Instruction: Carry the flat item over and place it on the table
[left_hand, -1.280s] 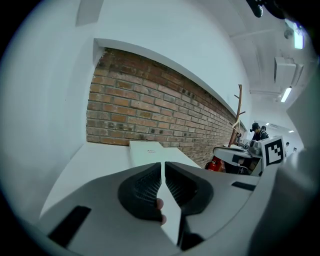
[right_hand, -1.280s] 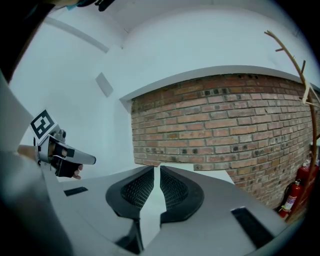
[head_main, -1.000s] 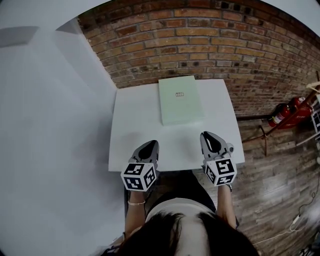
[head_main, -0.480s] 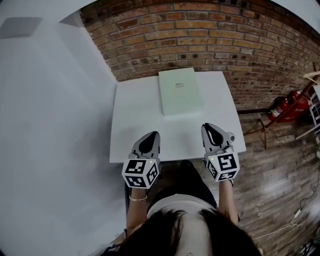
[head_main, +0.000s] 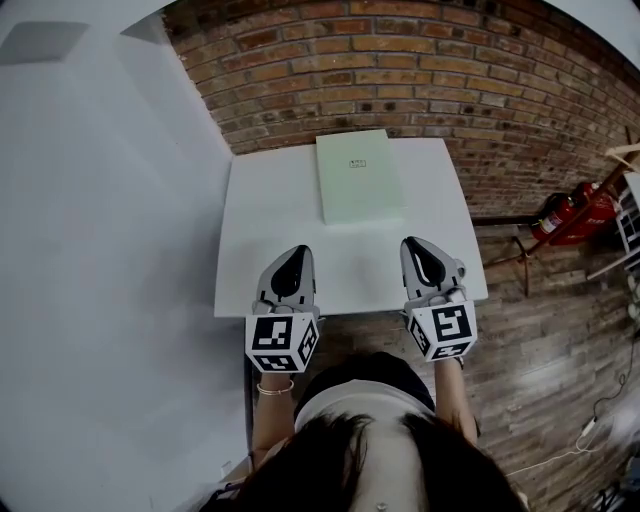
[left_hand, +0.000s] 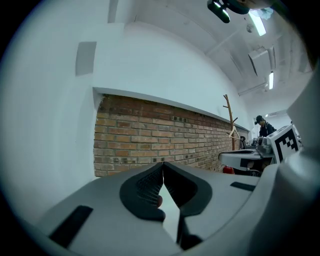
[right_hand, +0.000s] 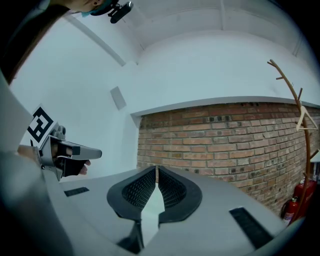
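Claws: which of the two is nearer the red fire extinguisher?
The right claw, on the fire extinguisher side; the left claw is toward the white wall.

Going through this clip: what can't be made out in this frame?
Label on the flat green item: too small, head view.
Table: mostly hidden behind the bodies of the left gripper and right gripper in their own views.
Distant person: too small, left gripper view.

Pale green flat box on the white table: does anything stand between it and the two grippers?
Nothing visible does. The pale green flat box lies at the far side of the white table. Only bare tabletop separates it from the left gripper and right gripper, both shut and empty.
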